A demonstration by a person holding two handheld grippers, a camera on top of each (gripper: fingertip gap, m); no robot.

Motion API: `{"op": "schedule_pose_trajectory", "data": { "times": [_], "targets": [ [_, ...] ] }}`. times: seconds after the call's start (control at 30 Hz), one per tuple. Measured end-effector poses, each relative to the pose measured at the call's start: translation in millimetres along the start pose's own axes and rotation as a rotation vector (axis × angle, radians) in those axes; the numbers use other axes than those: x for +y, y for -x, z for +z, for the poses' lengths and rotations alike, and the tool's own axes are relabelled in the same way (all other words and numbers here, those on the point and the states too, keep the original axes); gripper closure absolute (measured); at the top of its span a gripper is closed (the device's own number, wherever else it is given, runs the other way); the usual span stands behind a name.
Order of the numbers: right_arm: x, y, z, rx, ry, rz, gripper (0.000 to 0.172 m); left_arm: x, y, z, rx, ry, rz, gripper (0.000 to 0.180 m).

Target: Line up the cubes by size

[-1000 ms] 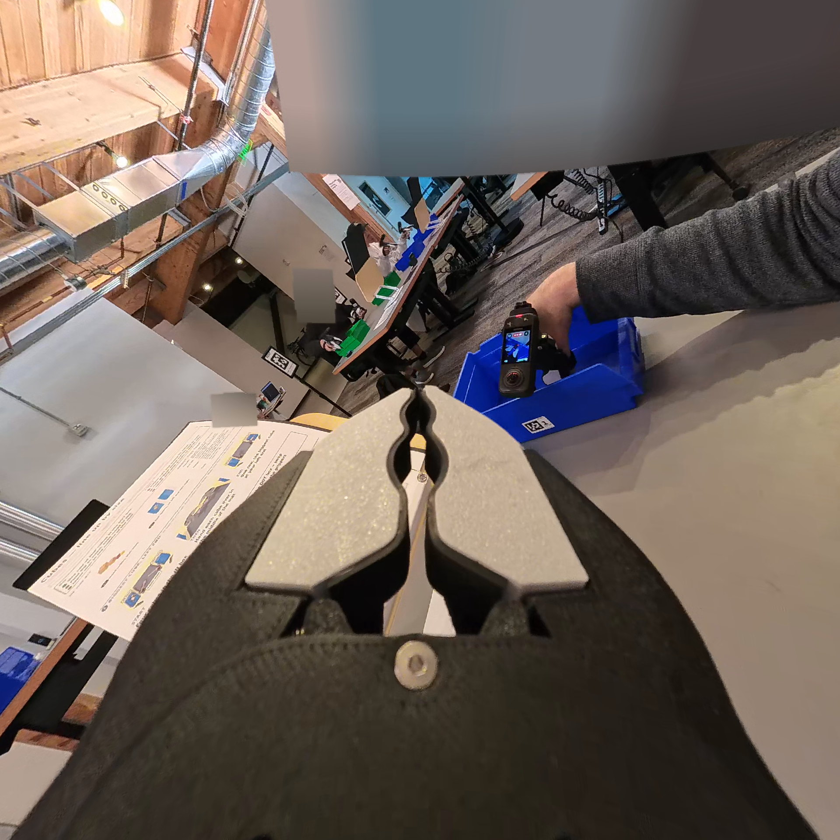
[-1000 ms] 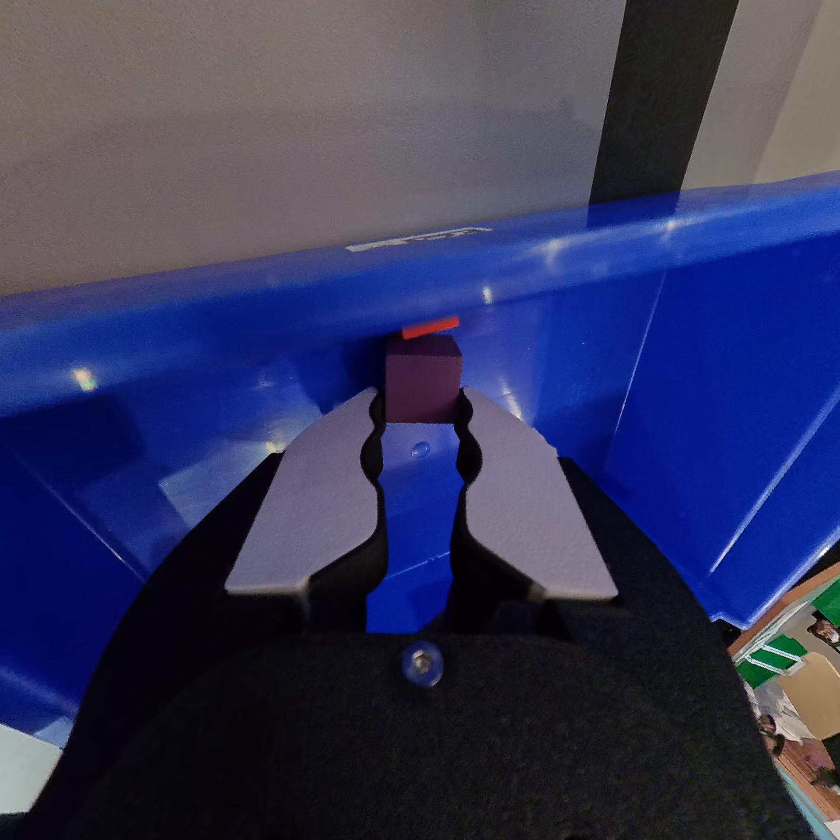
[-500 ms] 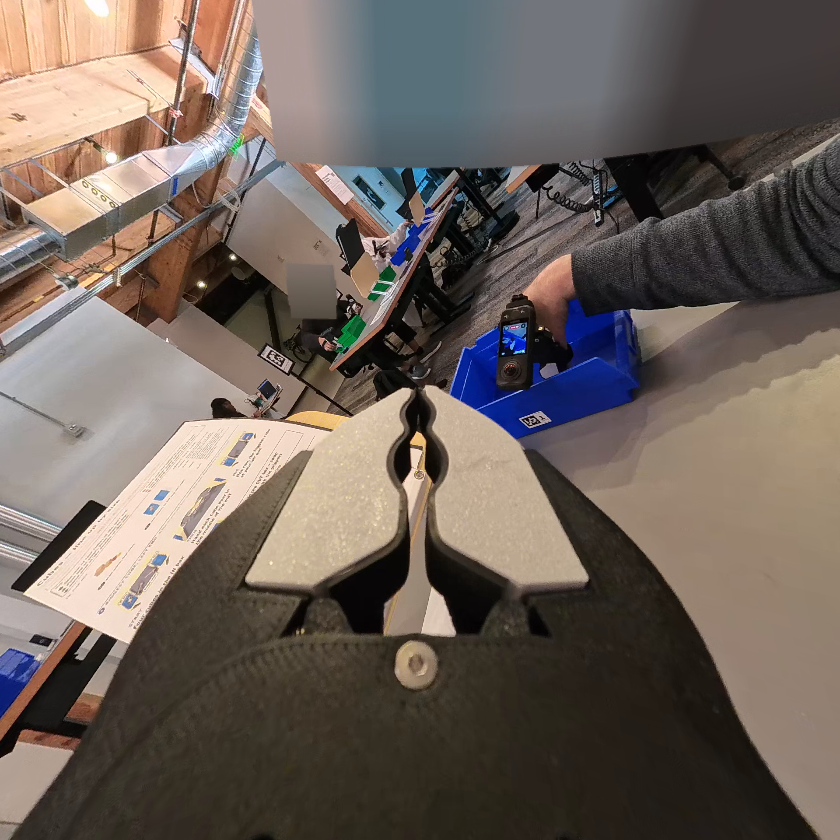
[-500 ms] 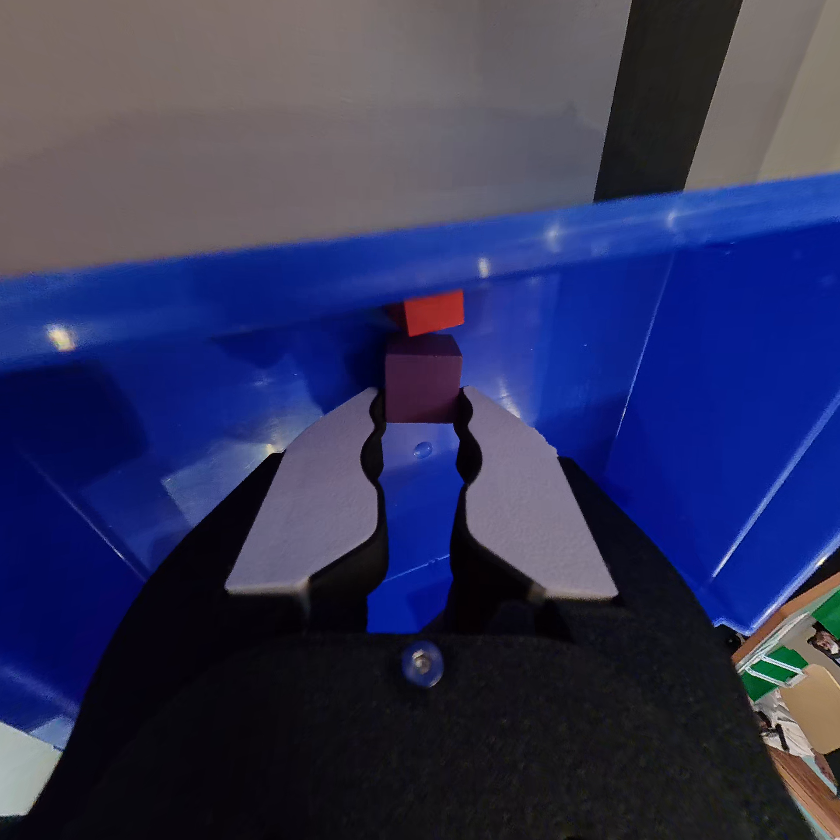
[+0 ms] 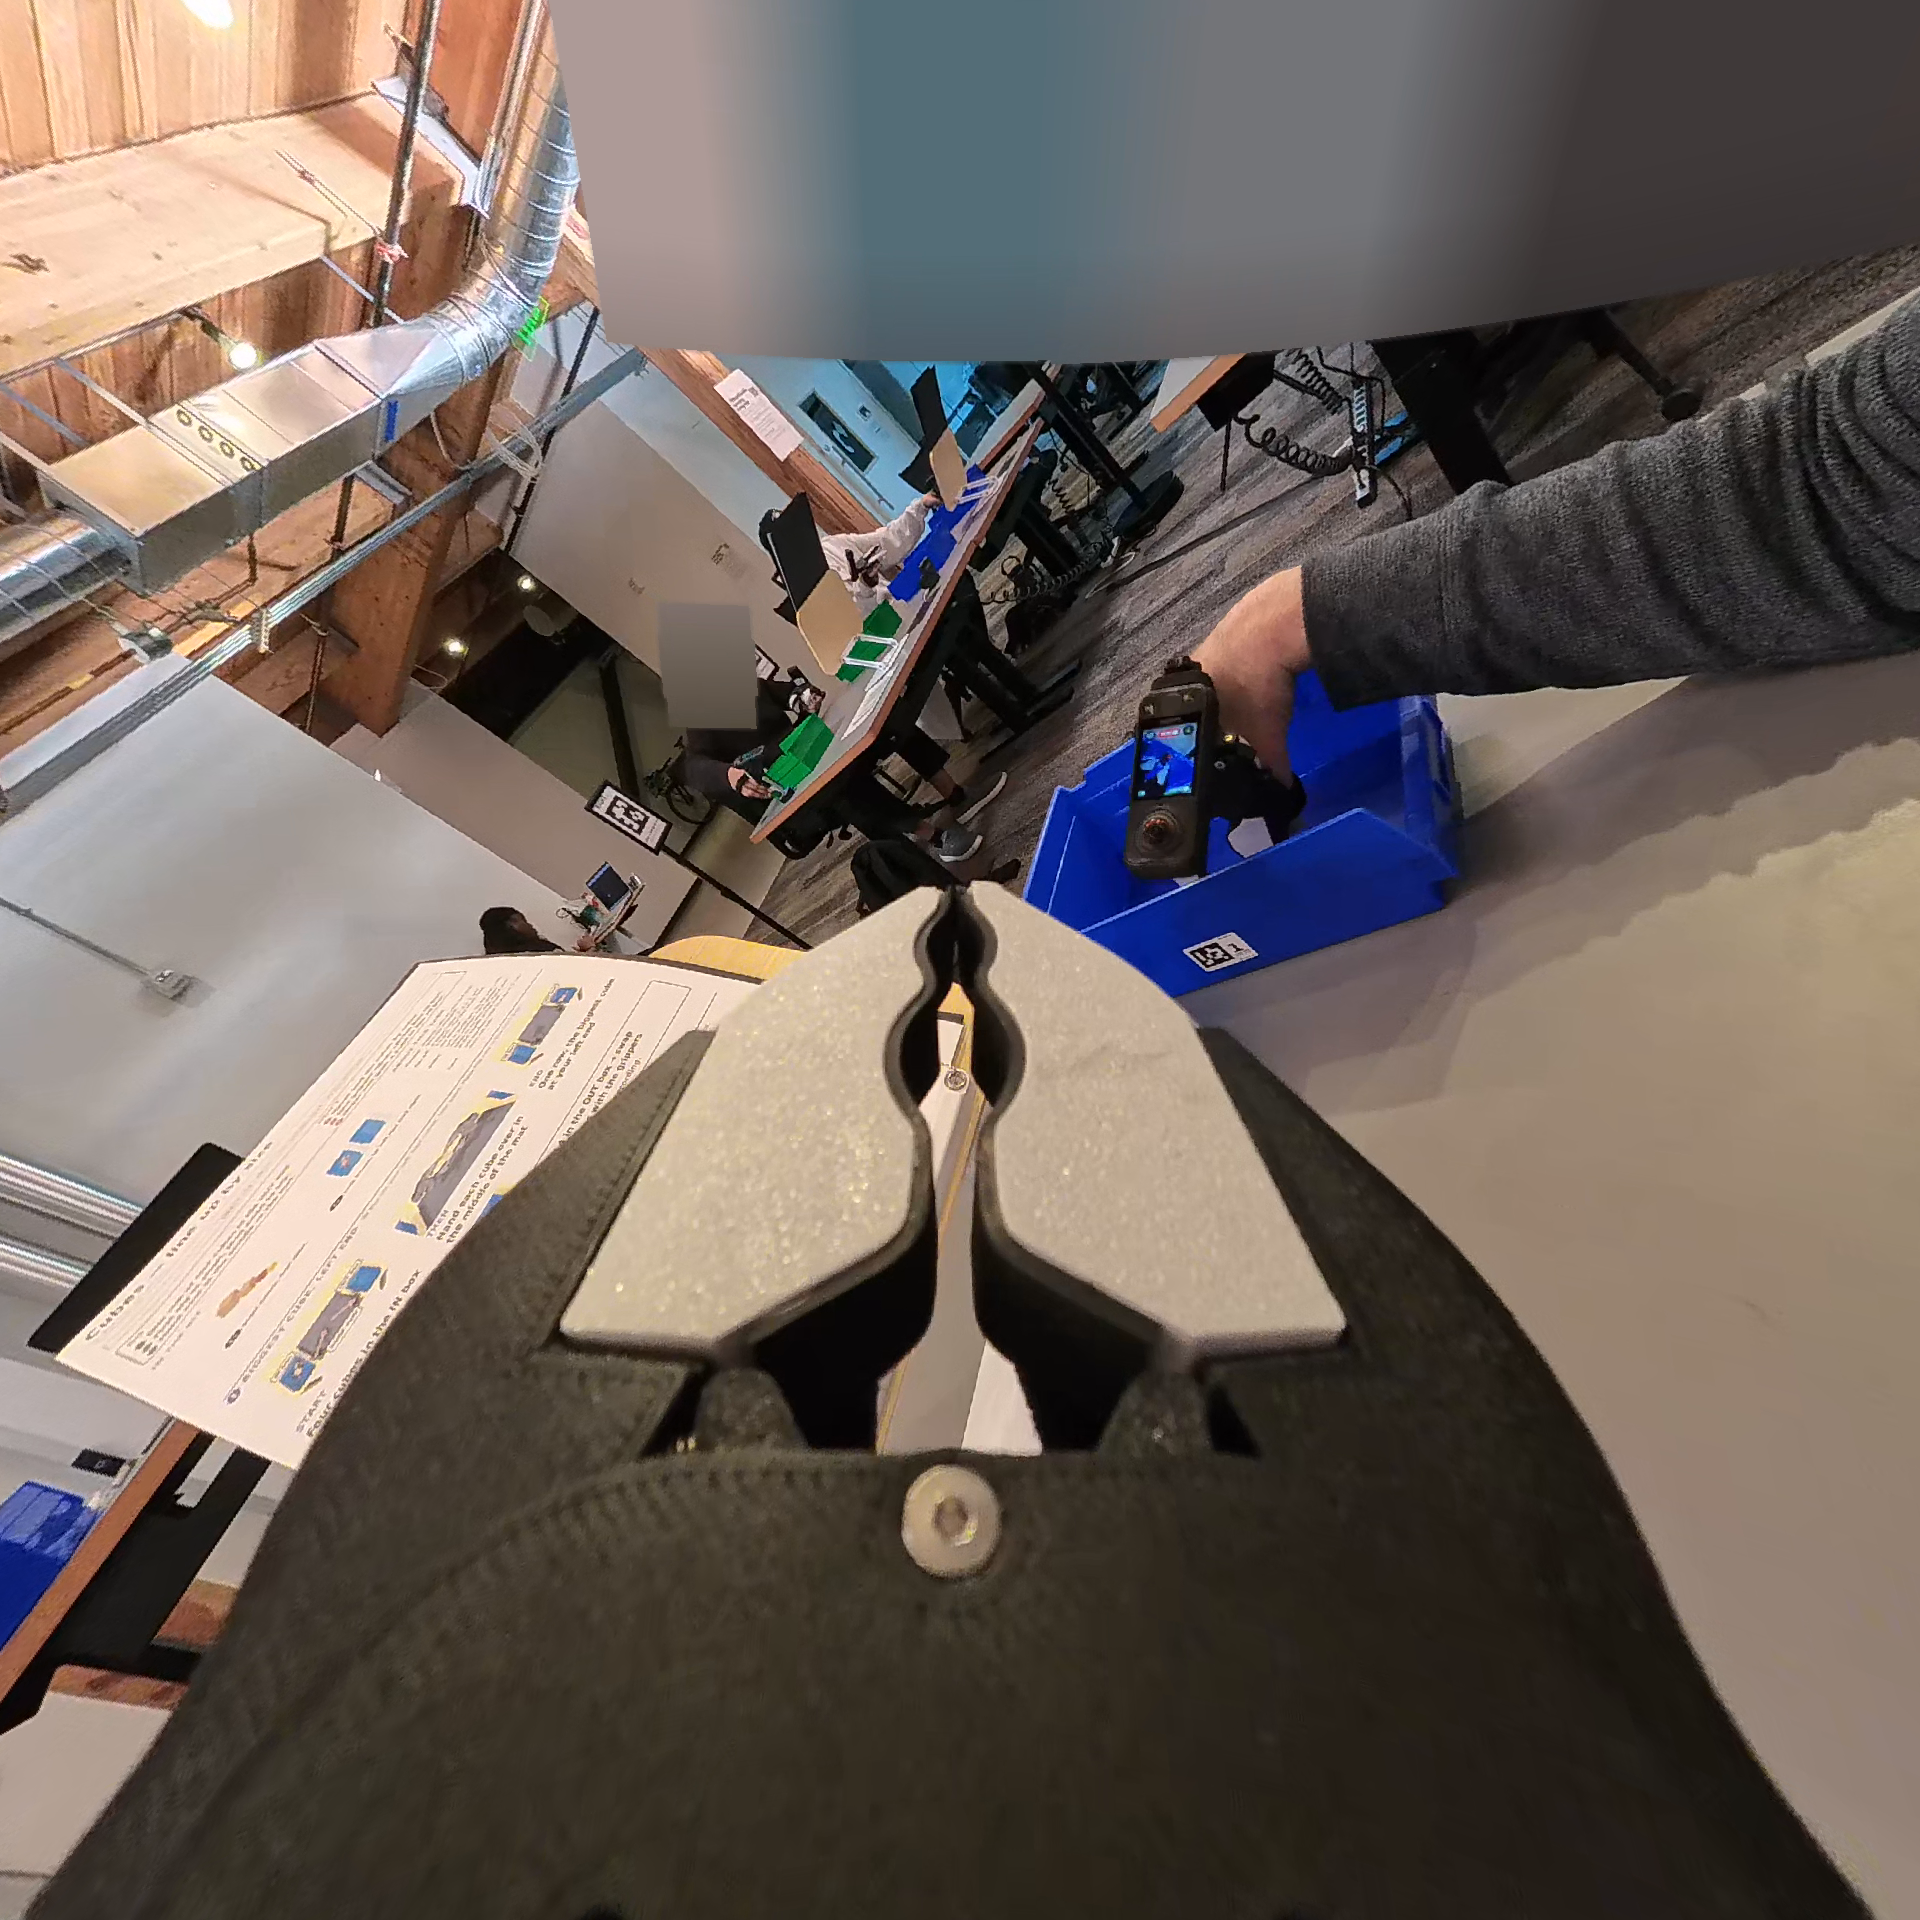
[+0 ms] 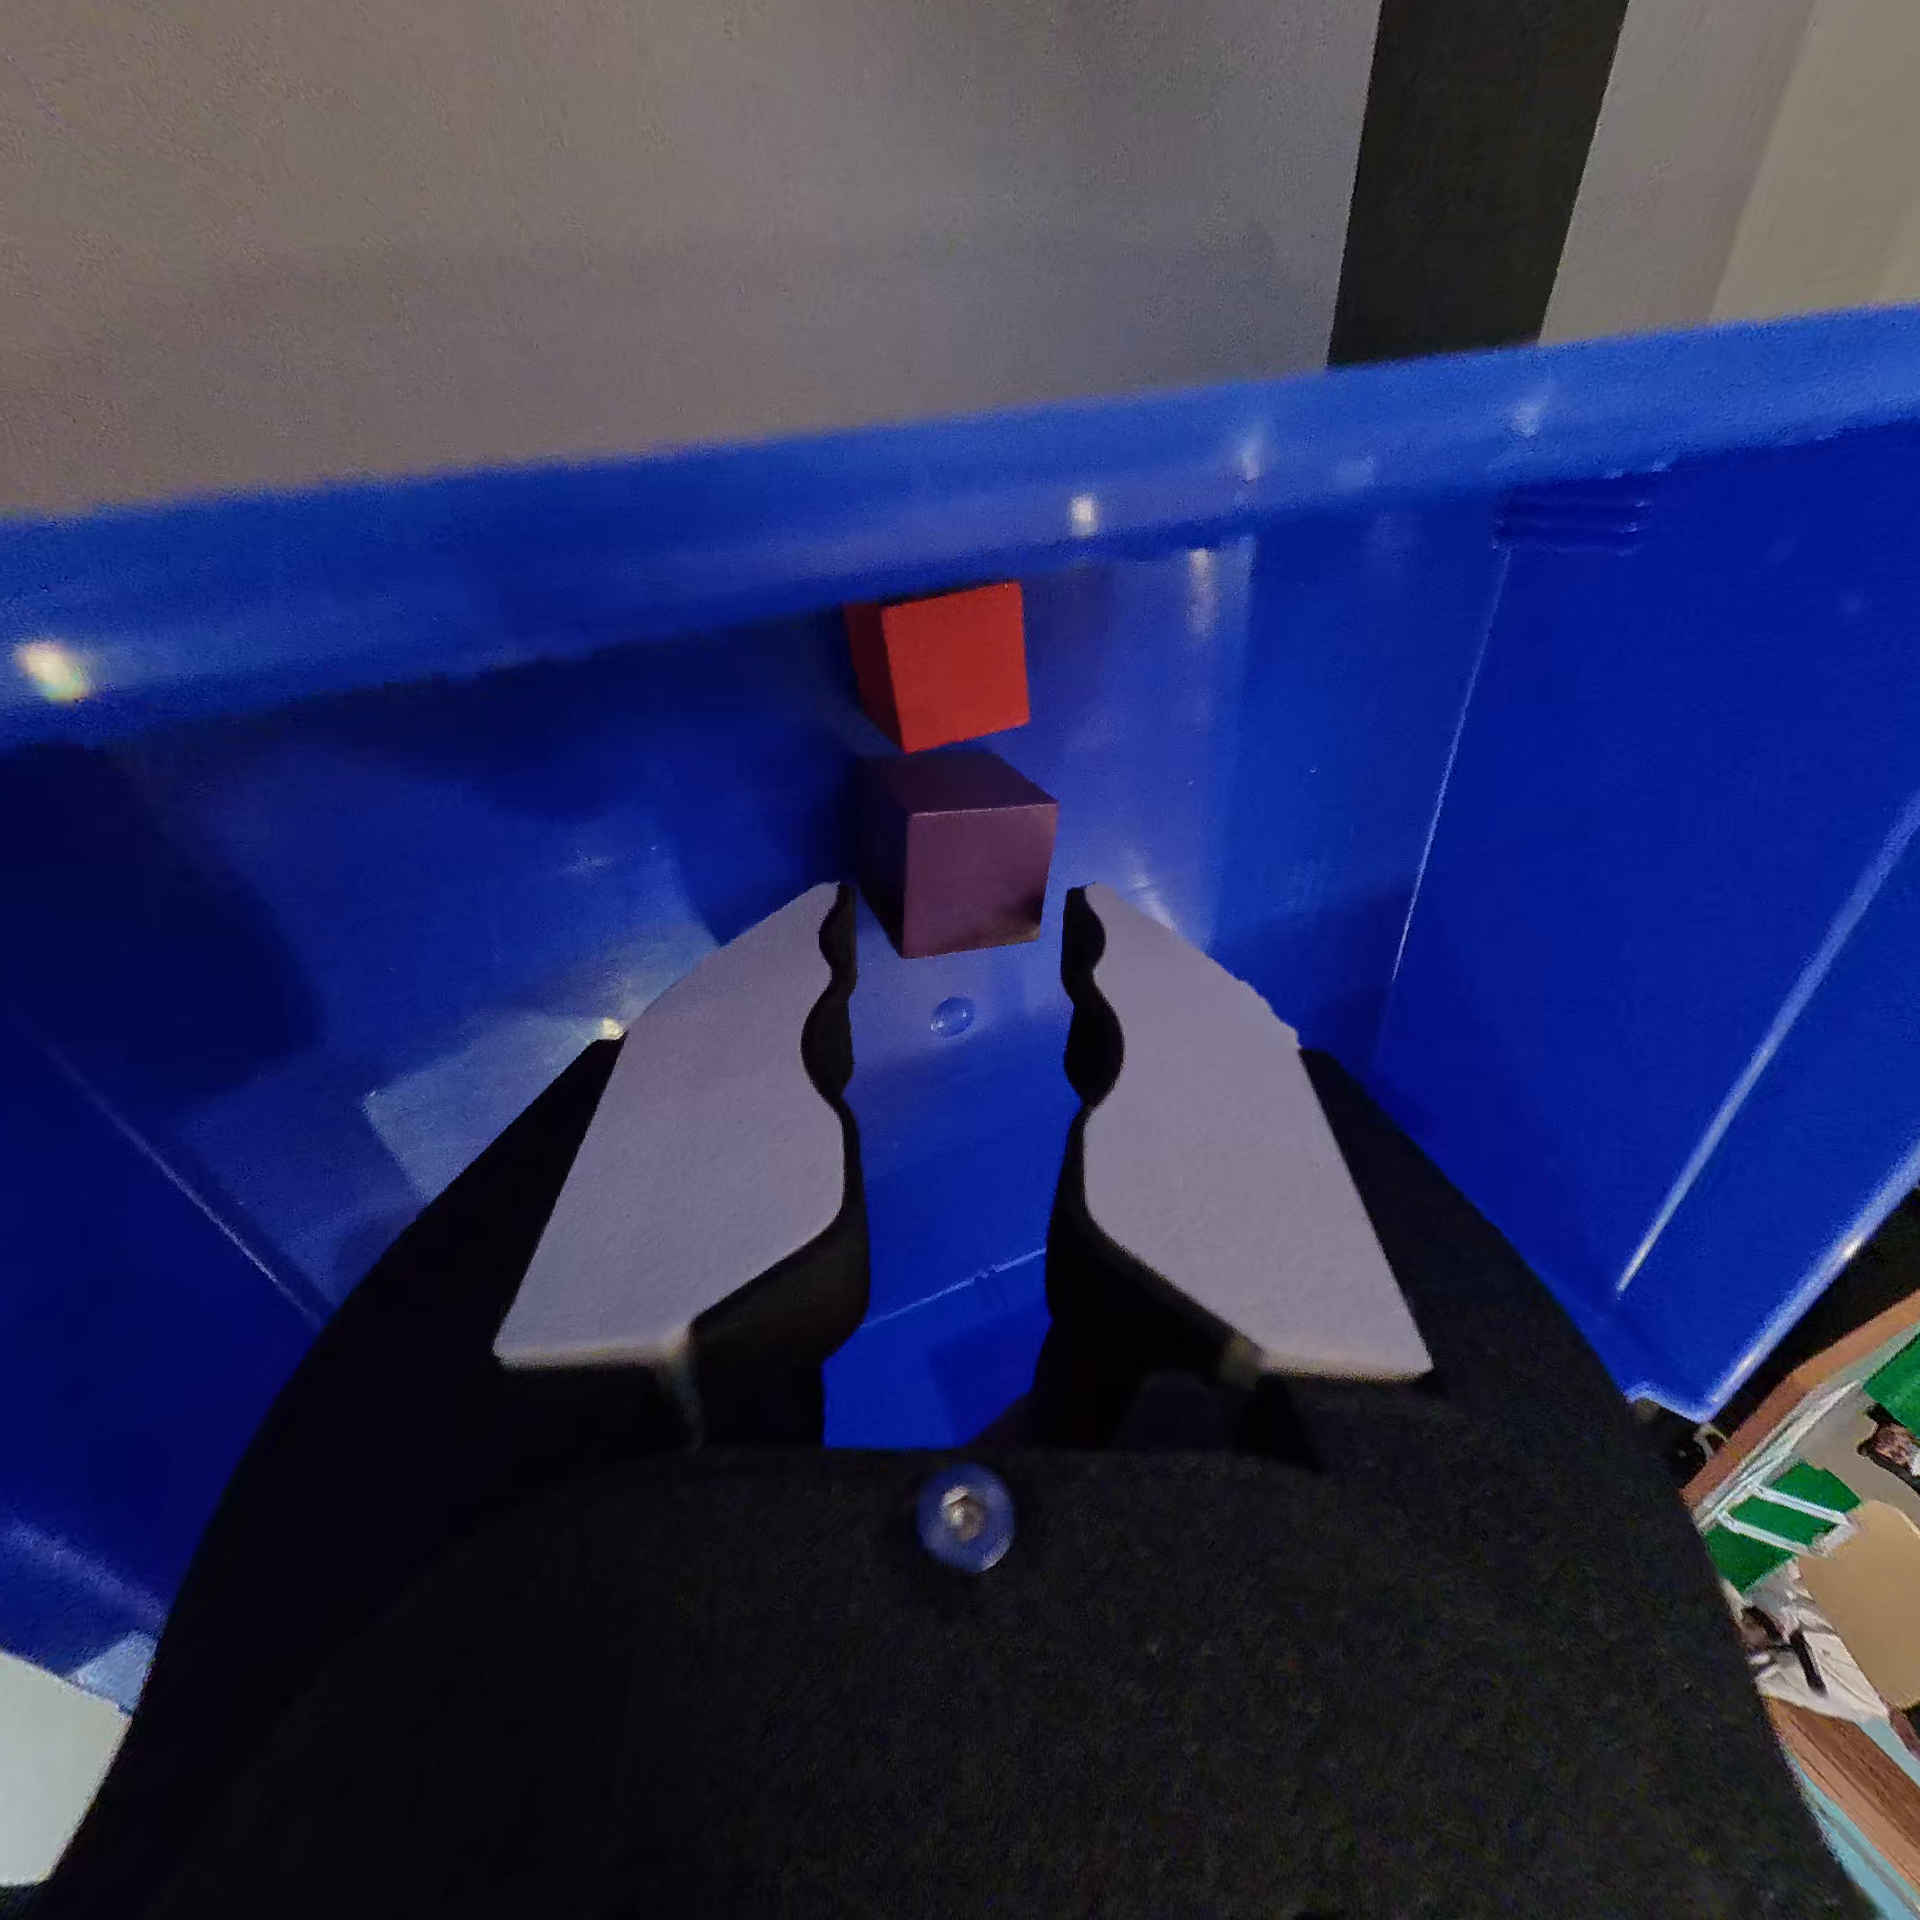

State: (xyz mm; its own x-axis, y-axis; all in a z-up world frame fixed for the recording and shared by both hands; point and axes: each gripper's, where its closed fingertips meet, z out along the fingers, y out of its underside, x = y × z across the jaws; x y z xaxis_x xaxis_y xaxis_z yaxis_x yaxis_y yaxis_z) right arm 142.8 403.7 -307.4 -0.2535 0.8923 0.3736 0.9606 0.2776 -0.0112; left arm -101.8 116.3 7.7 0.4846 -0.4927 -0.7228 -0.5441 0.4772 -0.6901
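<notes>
In the right wrist view my right gripper (image 6: 961, 894) is inside a blue bin (image 6: 520, 582) with its jaws open. A purple cube (image 6: 966, 873) rests on the bin floor just at the fingertips, and neither pad presses on it. A red cube (image 6: 951, 665) sits behind it against the bin's far wall. In the left wrist view my left gripper (image 5: 956, 894) is shut and empty above the grey table (image 5: 1558, 1143). The same bin (image 5: 1299, 914) shows farther off there, and the right gripper's camera body (image 5: 1169, 769) reaches into it.
A person's hand (image 5: 1252, 644) and grey sleeve hold the right gripper over the bin. A printed instruction sheet (image 5: 416, 1143) lies at the table's left edge. Other desks and people are far behind. Spacing between my two grippers at the tips: around 50 cm.
My right gripper's jaws opened and let go of the purple cube, which now sits free in the bin. More of the red cube shows behind it. The left gripper stayed shut.
</notes>
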Motion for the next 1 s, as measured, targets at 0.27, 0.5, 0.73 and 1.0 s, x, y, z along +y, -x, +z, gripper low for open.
{"op": "schedule_pose_trajectory", "data": {
  "times": [0.27, 0.5, 0.73, 1.0],
  "targets": [
    [-7, -4, 3, 0.017, -0.026, 0.007, 0.14, 1, -1, 1, 0.005, 0.004, 0.004, 0.18],
    [-2, 0, 0, 0.006, -0.025, -0.028, 0.141, 1, -2, 2, 0.008, 0.005, 0.005, 0.18],
    [-5, 1, -3, 0.001, -0.025, -0.007, 0.125, 2, -2, 2, 0.009, 0.014, 0.009, 0.18],
    [1, -25, -61, 0.213, 0.018, 0.056, 0.13, 2, 3, -7, -0.017, 0.028, 0.024, 0.18]
  ]
}}
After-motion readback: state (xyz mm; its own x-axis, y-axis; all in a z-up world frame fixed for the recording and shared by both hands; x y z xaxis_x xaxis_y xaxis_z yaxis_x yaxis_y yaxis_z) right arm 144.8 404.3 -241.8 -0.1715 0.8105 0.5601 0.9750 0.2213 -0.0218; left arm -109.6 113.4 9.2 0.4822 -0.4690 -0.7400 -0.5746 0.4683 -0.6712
